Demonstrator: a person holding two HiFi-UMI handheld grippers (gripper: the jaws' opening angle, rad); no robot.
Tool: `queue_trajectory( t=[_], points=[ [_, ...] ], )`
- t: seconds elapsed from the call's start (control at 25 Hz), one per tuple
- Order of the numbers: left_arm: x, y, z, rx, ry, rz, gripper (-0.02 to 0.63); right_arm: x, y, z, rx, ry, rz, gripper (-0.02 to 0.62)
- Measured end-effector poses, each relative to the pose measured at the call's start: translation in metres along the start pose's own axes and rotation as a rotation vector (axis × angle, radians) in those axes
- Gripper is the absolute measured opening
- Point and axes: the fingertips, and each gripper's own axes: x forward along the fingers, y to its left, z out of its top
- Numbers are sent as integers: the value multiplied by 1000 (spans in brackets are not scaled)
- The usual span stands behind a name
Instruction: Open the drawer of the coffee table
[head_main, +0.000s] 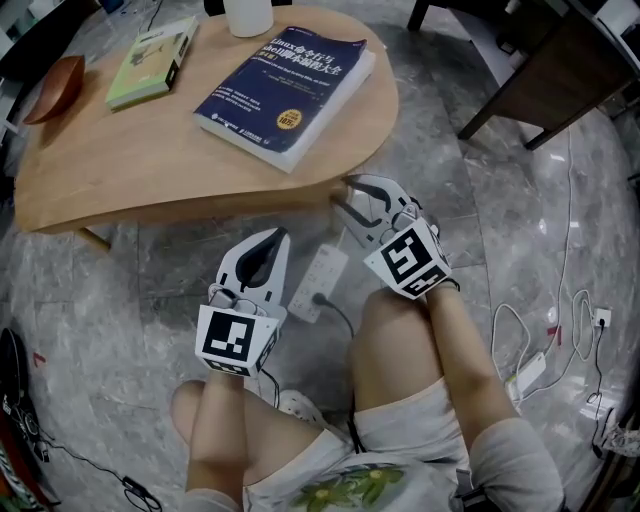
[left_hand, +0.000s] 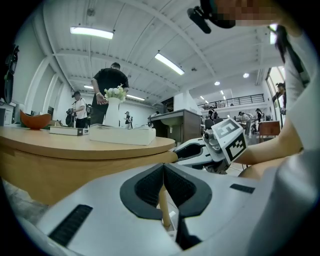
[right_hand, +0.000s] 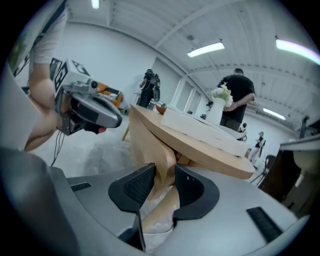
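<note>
Between right gripper (right_hand: 164, 168) jaws: drawer front (right_hand: 150, 142), clamped.

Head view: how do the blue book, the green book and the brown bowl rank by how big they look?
1. Blue book: clearly the largest.
2. Green book.
3. Brown bowl: looks smallest, but it lies near the picture's warped edge, so its gap to the green book is unsure.

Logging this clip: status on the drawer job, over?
Left tool shut, empty, off the coffee table. Right tool: jaws straddle a wooden piece under its edge; grip unclear. No drawer seen pulled out. Nothing blocking.
</note>
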Motion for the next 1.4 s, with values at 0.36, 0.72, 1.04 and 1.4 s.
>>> queue_trajectory(
  t=[0.36,0.72,1.04,1.4],
  points=[
    [3,3,4,-18,-11,-3,11,6,-1,2,127,-35,304,105],
    [1,5,10,67,13,-1,11,5,-2,3,114,-14,339,97],
    [3,5,-1,66,44,-23,11,0,6,4,118,-9,390,91],
    [5,10,6,80,10,3,11,-8,18,5,119,-13,401,91]
  ],
)
